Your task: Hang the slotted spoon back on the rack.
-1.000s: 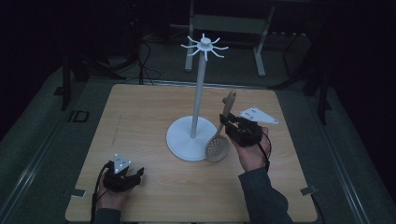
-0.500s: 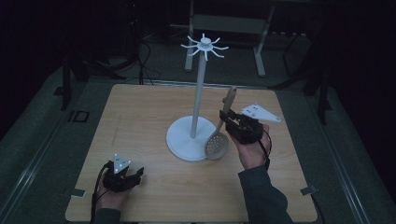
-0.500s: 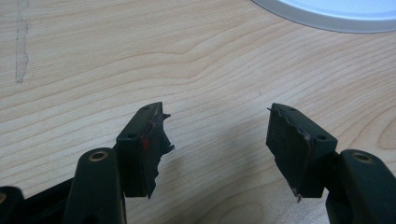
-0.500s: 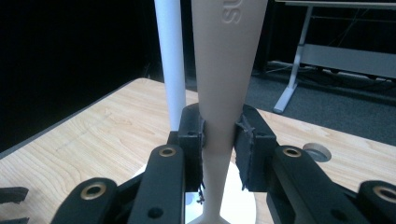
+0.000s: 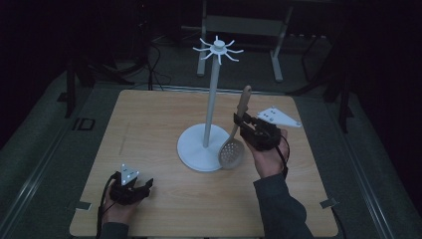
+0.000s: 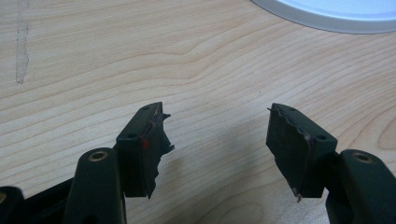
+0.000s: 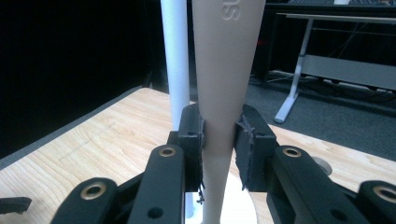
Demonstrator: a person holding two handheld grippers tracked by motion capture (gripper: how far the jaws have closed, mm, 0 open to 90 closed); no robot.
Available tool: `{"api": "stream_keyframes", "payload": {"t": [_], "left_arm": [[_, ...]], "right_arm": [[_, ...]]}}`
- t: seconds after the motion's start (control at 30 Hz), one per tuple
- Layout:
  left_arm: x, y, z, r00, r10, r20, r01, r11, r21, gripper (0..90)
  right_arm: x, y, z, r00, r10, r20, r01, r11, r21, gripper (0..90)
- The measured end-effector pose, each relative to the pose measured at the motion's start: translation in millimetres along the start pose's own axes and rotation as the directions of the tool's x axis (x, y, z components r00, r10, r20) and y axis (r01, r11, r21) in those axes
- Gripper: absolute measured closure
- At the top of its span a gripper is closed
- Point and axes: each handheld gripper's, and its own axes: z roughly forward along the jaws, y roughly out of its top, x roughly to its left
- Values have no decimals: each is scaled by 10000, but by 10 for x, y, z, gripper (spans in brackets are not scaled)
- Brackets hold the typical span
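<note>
A white hook stand (image 5: 214,94) rises from a round base (image 5: 199,149) in the middle of the wooden table. My right gripper (image 5: 238,125), just right of the pole, is shut on the handle of a beige slotted spoon (image 5: 232,153). The spoon hangs nearly upright, bowl down over the base's right rim. In the right gripper view both pads press the spoon handle (image 7: 224,84), with the stand's pole (image 7: 175,56) close behind it on the left. My left gripper (image 5: 145,186) rests near the table's front left, open, and in its own view the left gripper (image 6: 217,135) has bare wood between its jaws.
The stand's base (image 6: 336,14) lies ahead of the left gripper. Beyond the table's far edge are a desk frame (image 5: 244,25) and cables on a dark floor. The tabletop (image 5: 144,124) left of the stand is bare wood.
The right gripper has raised the spoon a little, and its handle tip stands higher and more upright. The left gripper has not moved.
</note>
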Motion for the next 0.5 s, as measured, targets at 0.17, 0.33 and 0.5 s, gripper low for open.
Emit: {"api": "stream_keyframes", "payload": {"t": [0.17, 0.33, 0.5], "left_arm": [[-1, 0, 1, 10000, 8, -1, -8, 10000, 16, 375], [1, 0, 1, 10000, 5, 4, -5, 10000, 15, 375], [1, 0, 0, 10000, 0, 5, 0, 10000, 8, 375]], "right_arm": [[-8, 27, -9, 10000, 48, 15, -48, 9999, -96, 737], [-11, 67, -13, 10000, 43, 12, -43, 9998, -174, 737], [-15, 118, -21, 10000, 0, -16, 0, 9998, -221, 737]]}}
